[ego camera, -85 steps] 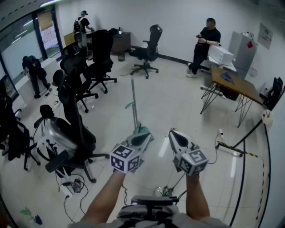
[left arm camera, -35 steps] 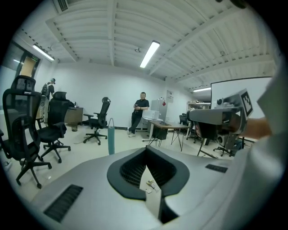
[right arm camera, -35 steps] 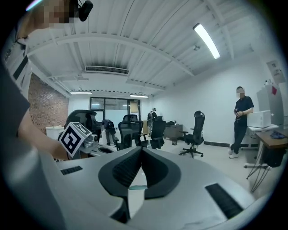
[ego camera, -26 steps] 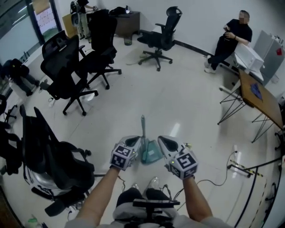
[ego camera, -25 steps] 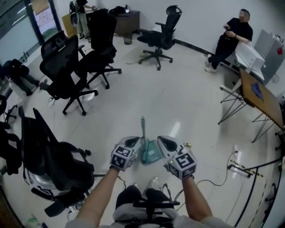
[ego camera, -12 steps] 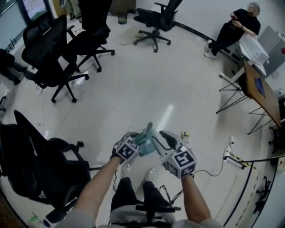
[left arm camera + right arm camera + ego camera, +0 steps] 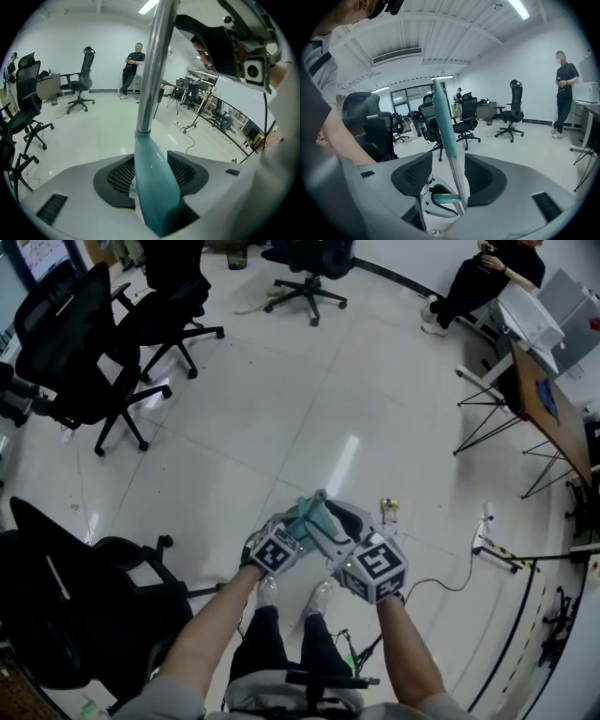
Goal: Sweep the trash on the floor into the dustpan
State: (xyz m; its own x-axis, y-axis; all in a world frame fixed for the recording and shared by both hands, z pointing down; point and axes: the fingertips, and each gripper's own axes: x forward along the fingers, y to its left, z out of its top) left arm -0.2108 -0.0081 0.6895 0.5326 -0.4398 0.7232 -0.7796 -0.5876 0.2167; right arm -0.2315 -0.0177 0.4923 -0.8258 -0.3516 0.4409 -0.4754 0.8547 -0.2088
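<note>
A teal dustpan set [image 7: 307, 512] on long metal poles leans between my two grippers, just above my shoes. In the left gripper view the left gripper [image 7: 152, 171] straddles a fat teal socket [image 7: 152, 192] from which a metal pole [image 7: 157, 70] rises. Its jaws opened wide and have just been closing slightly, and I see no firm press. The right gripper [image 7: 449, 176] has a thin pole [image 7: 457, 180] with a teal sleeve [image 7: 443, 122] between its pads, with gaps on both sides. Its jaws have just been opening. In the head view the left gripper [image 7: 292, 523] and right gripper [image 7: 336, 519] meet at the teal part. A small pale scrap [image 7: 389, 511] lies on the floor.
Black office chairs [image 7: 70, 343] stand at the back left, and another chair [image 7: 75, 606] is close on my left. At the right are a desk [image 7: 553, 399] on thin legs, a power strip [image 7: 485, 521] with a cable [image 7: 441, 582], and a seated person [image 7: 487, 273].
Both grippers dropped and closed in on the teal set from either side. Its pole went from upright to leaning toward me. The view tipped further down at the floor.
</note>
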